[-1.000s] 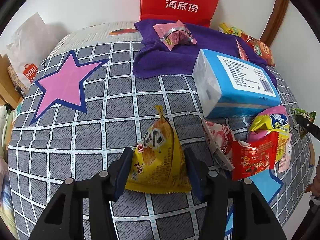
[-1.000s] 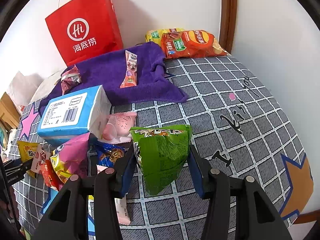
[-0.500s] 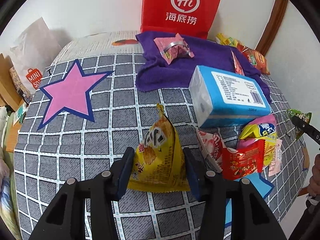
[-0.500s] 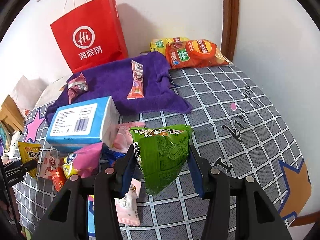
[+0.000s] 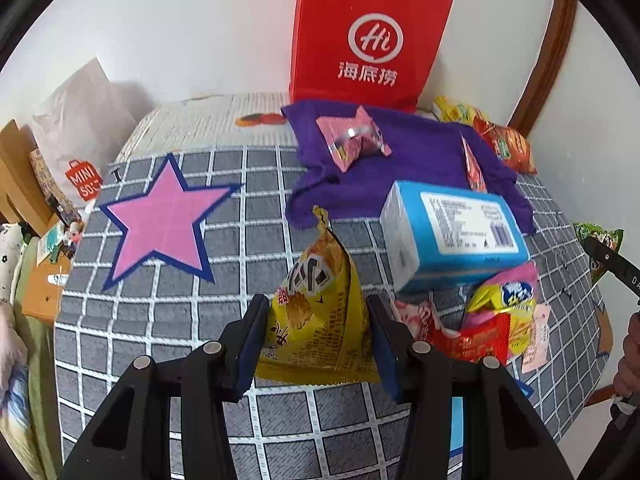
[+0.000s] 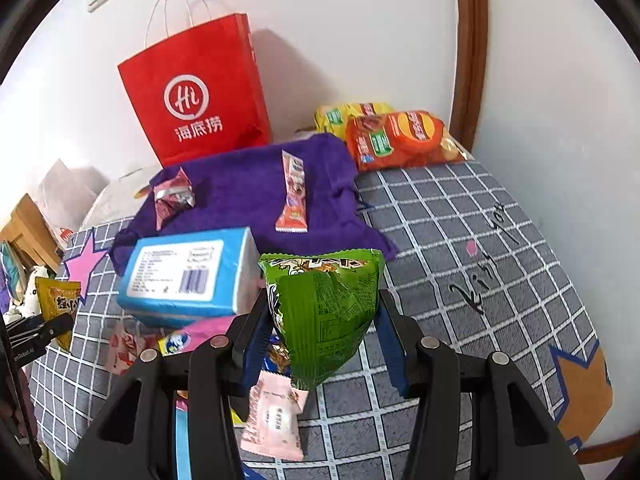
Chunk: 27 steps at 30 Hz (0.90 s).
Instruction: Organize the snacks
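My left gripper is shut on a yellow snack packet, held clear above the grey checked cover. In the right wrist view my right gripper is shut on a green snack packet, also lifted off the cover. A purple towel lies at the back with a pink packet and a long pink bar on it. A red paper bag stands against the wall behind the towel. The yellow packet shows at the left edge of the right wrist view.
A blue tissue box lies in the middle. Several loose snacks are heaped beside it. Orange and yellow chip bags rest in the back right corner. A pale bag and wooden furniture stand off the left edge.
Both grippers have risen with their packets, so the cover and the objects on it look farther away. The left jaws closed slightly on the yellow packet.
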Each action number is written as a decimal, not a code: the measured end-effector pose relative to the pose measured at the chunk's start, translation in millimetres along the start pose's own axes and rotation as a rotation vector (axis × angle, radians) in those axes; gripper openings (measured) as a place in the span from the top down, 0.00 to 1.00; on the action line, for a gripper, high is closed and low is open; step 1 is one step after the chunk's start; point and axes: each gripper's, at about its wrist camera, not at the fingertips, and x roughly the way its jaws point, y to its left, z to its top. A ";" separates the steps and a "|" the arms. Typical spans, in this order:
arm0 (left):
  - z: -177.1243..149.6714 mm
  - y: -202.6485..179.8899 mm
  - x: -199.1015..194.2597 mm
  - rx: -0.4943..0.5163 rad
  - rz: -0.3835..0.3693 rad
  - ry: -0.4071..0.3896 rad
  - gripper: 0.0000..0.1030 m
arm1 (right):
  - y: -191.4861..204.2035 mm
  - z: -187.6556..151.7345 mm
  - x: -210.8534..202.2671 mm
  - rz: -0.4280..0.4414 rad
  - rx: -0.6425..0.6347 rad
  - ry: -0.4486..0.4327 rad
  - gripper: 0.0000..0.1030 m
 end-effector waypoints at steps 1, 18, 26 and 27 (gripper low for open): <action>2.4 0.1 -1.5 -0.001 0.000 -0.005 0.55 | 1.6 2.0 -1.2 0.003 -0.003 -0.004 0.52; 38.0 0.8 -0.2 -0.010 -0.006 -0.036 0.55 | 20.4 32.5 3.1 0.020 -0.042 -0.023 0.52; 54.0 0.0 7.0 -0.012 -0.016 -0.043 0.55 | 24.2 43.6 10.7 0.021 -0.049 -0.020 0.52; 55.9 -0.1 7.9 -0.013 -0.018 -0.044 0.55 | 25.0 45.7 12.3 0.021 -0.053 -0.019 0.52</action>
